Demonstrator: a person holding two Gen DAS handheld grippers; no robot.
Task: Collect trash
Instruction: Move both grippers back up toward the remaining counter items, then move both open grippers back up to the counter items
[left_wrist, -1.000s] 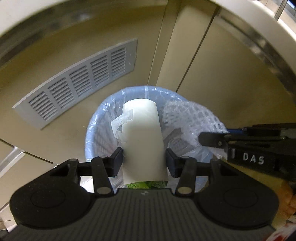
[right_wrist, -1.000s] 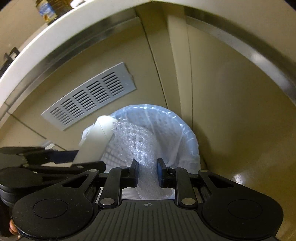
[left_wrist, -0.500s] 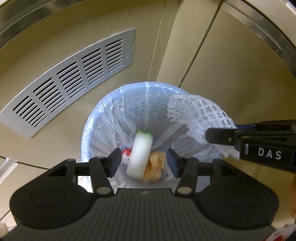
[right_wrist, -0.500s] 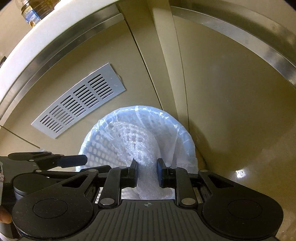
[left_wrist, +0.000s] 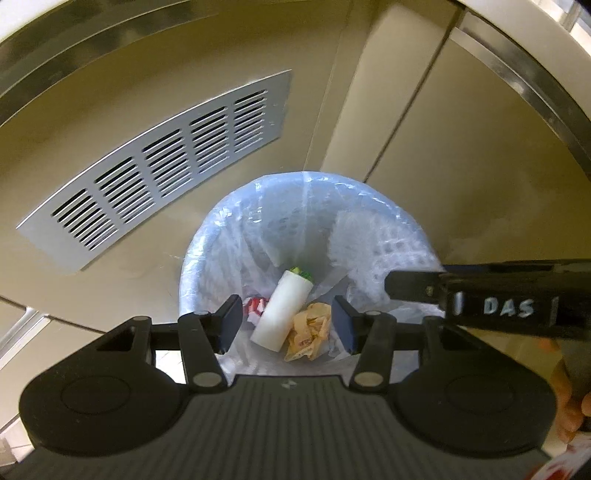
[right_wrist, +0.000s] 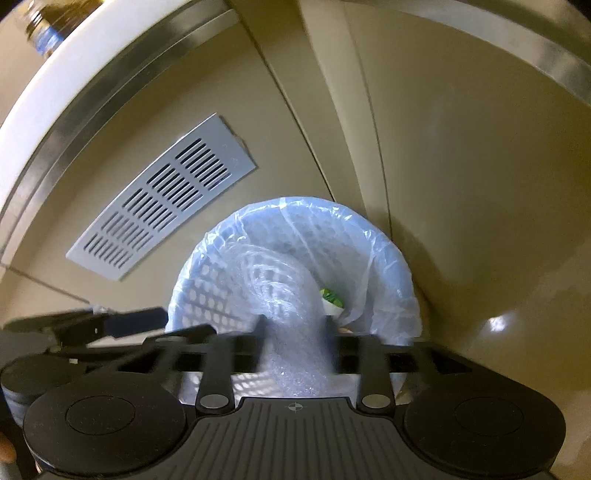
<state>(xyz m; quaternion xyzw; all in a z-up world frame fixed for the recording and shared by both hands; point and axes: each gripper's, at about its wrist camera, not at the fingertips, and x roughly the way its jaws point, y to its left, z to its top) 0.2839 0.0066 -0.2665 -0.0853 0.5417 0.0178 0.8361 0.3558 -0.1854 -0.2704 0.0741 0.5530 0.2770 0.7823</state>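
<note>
A pale blue mesh bin (left_wrist: 207, 243) lined with a clear bag stands on the floor against the cabinet. Inside it lie a white cup (left_wrist: 280, 310) with a green end, a crumpled tan wrapper (left_wrist: 308, 330) and a red scrap (left_wrist: 255, 306). My left gripper (left_wrist: 288, 325) is open and empty above the bin. My right gripper (right_wrist: 293, 349) hangs over the bin (right_wrist: 391, 258), its jaws blurred and wider than the white foam net (right_wrist: 280, 295) between them. The net also shows in the left wrist view (left_wrist: 376, 251), over the bin's right rim.
A grey vent grille (left_wrist: 159, 177) is set in the beige cabinet panel behind the bin. A steel trim (left_wrist: 517, 77) and white countertop edge run overhead. Shiny beige floor (right_wrist: 498, 317) lies to the right of the bin.
The left gripper has let go of the white cup, which fell into the bin. The right gripper's jaws, shut on the foam net before, have spread apart and are blurred.
</note>
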